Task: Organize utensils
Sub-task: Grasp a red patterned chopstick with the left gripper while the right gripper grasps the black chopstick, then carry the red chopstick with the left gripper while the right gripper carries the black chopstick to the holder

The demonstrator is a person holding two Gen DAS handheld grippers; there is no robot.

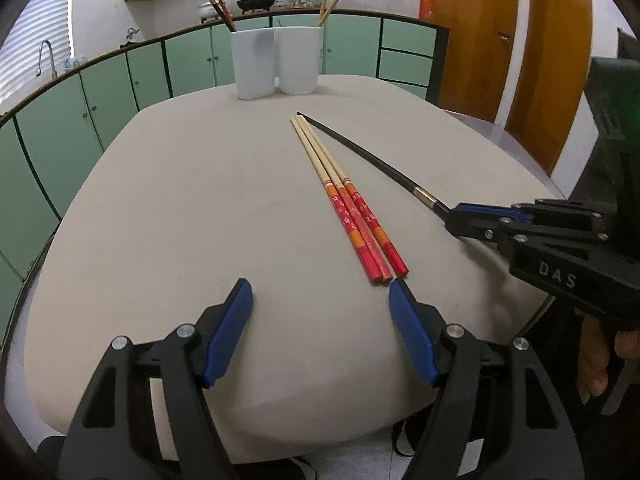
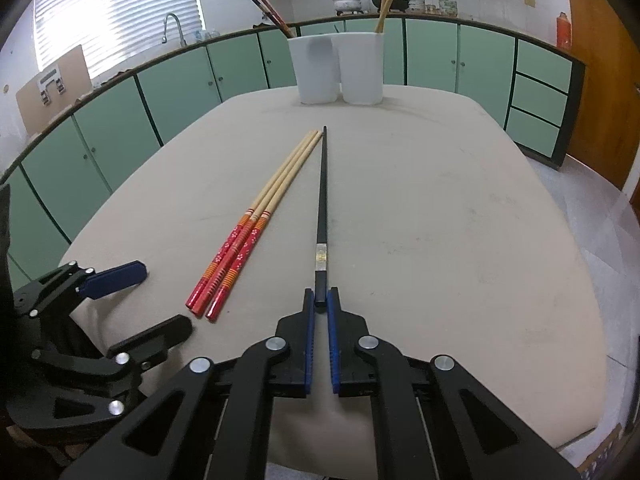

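A black chopstick (image 2: 322,200) lies on the beige table (image 2: 440,220); my right gripper (image 2: 320,298) is shut on its near end, also seen in the left wrist view (image 1: 454,216). Red-and-bamboo chopsticks (image 2: 256,220) lie side by side left of it, also in the left wrist view (image 1: 348,196). My left gripper (image 1: 320,292) is open and empty, its right pad just short of their red ends; it shows in the right wrist view (image 2: 152,300). Two white holders stand at the far edge: the left holder (image 2: 314,70) has dark chopsticks, the right holder (image 2: 362,68) has bamboo ones.
Green cabinets (image 2: 180,80) and a counter with a sink tap (image 2: 173,26) and pots run behind the table. Wooden doors (image 1: 516,48) stand at the right.
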